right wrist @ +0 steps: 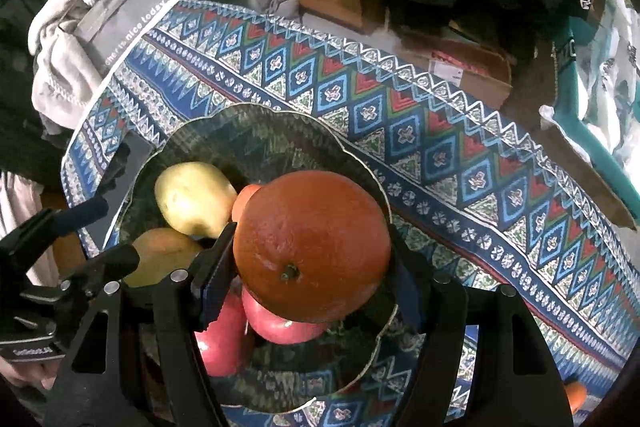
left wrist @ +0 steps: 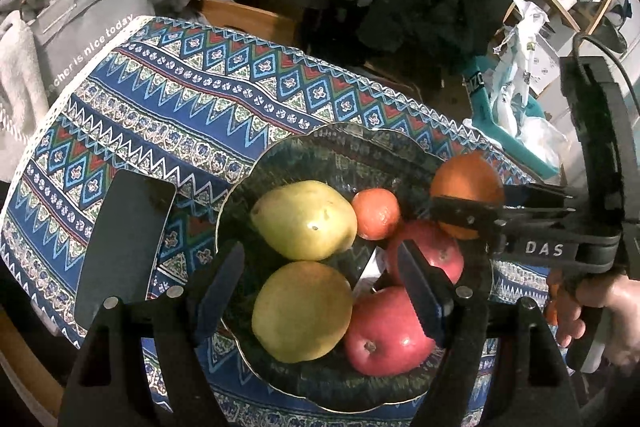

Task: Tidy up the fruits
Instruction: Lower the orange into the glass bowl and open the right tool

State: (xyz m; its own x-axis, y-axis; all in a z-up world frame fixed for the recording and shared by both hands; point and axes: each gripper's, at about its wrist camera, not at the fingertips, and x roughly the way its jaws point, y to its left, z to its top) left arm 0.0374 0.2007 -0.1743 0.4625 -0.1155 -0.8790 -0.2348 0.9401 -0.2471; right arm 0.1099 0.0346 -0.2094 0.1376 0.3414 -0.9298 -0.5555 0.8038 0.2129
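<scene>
Left wrist view: the left gripper [left wrist: 320,291] hovers above a scalloped glass bowl [left wrist: 280,155] on a patterned blue tablecloth [left wrist: 192,95], its fingers spread with nothing between the pads. The whole bowl is laid out here: two yellow-green pears [left wrist: 304,219], two red apples [left wrist: 384,335] and a small tangerine [left wrist: 376,213]. Only this view shows a dark phone [left wrist: 124,247] lying flat just left of the bowl, and the person's hand [left wrist: 600,315] on the right tool's handle.

Right wrist view: the right gripper [right wrist: 312,267] pinches a large orange [right wrist: 312,247] between its two pads, held over the bowl's right half, above the apples. The orange's stem end [right wrist: 290,273] faces the camera; its peel is deep orange, dimpled and glossy. It hides most of the tangerine and part of the apples. The left tool's black frame [right wrist: 60,267] shows at the left edge.

In the left view, the same orange [left wrist: 466,195] appears clamped at the bowl's right rim.
</scene>
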